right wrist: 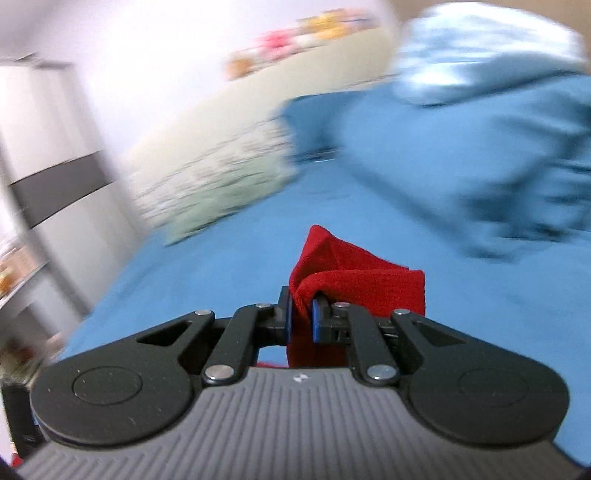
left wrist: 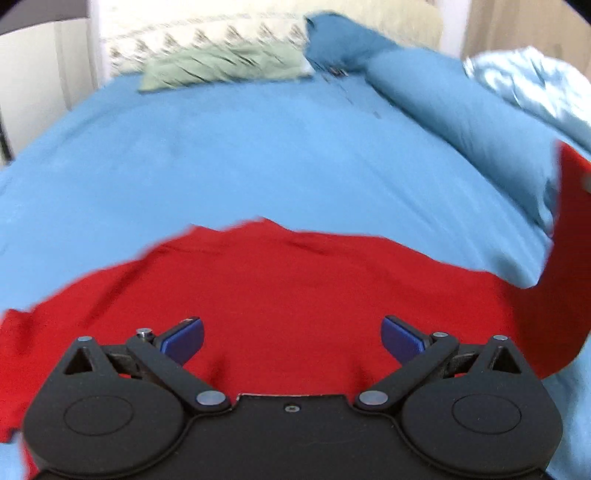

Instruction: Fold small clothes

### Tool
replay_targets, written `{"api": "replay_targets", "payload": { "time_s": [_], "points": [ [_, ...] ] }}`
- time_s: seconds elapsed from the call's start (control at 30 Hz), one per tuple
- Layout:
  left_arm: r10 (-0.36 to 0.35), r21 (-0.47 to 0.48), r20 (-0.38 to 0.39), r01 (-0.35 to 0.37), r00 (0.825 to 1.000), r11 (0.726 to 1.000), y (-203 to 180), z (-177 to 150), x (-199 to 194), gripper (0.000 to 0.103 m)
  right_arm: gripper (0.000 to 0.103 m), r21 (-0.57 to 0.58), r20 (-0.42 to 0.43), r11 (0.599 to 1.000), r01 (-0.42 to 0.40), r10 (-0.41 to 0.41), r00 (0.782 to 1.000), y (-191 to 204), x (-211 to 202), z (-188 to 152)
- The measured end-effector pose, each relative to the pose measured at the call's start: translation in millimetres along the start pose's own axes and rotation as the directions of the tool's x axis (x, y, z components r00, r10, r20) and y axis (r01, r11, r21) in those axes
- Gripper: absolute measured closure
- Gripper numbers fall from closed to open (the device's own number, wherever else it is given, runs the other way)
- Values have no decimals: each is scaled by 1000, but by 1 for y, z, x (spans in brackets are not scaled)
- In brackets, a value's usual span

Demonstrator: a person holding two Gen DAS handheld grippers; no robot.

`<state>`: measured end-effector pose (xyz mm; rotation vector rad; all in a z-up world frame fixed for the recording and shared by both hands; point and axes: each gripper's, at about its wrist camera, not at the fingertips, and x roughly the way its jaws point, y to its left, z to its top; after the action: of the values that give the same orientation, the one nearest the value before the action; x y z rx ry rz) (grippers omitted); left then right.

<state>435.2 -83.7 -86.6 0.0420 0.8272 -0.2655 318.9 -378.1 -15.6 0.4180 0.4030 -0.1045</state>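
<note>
Soft, light red cloth [left wrist: 280,288]: right gripper [right wrist: 302,314] pinches what is probably a corner; left gripper [left wrist: 291,341] gapes wide above it.

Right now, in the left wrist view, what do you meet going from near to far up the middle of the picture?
Left tool, open → red garment → blue bed sheet → pale green patterned pillow → cream patterned headboard.
</note>
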Motion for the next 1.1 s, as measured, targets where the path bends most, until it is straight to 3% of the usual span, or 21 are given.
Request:
{"api": "replay_targets", "payload": {
  "time_s": [0.07,0.17,0.27,0.37,0.43,0.5,0.57,0.7,0.83,1.0,1.1],
  "points": [
    [44,-15,26,-44,999,999,24,-6,-13,0,78,-59,-49,995,-85,83,995,49,30,-19],
    [149,-28,27,-149,988,989,59,-24,-22,0,78,-137,-179,975,-175,149,972,107,82,-76],
    [167,-37,-11,-168,986,985,87,-37,-20,0,78,-187,-343,962,-197,124,931,137,124,-145],
    [172,-42,-19,-172,985,984,105,-45,-24,0,73,-239,-388,951,-197,92,917,147,132,-188],
    [162,-45,-7,-162,987,986,109,-44,-22,0,61,-272,-378,939,-210,97,921,147,125,-194],
    [133,-51,12,-132,991,990,105,-43,-22,0,25,-308,-371,921,-239,115,922,144,110,-191],
    [102,-47,34,-100,994,994,94,-42,-29,0,12,-358,-336,904,-235,110,936,139,90,-184],
    [47,68,83,-52,995,996,48,-37,-22,0,10,-416,-294,895,-162,36,955,102,54,-165],
    [17,241,62,-32,998,970,-4,-40,7,0,10,-369,-293,924,-99,-15,956,52,27,-146],
    [8,154,-49,0,999,988,-10,-35,61,25,10,-263,-320,962,-77,-11,947,8,10,-136],
    [-28,-11,-45,27,999,1000,11,-32,69,31,10,-254,-313,965,-58,-26,950,-5,4,-133]
  ]
}}
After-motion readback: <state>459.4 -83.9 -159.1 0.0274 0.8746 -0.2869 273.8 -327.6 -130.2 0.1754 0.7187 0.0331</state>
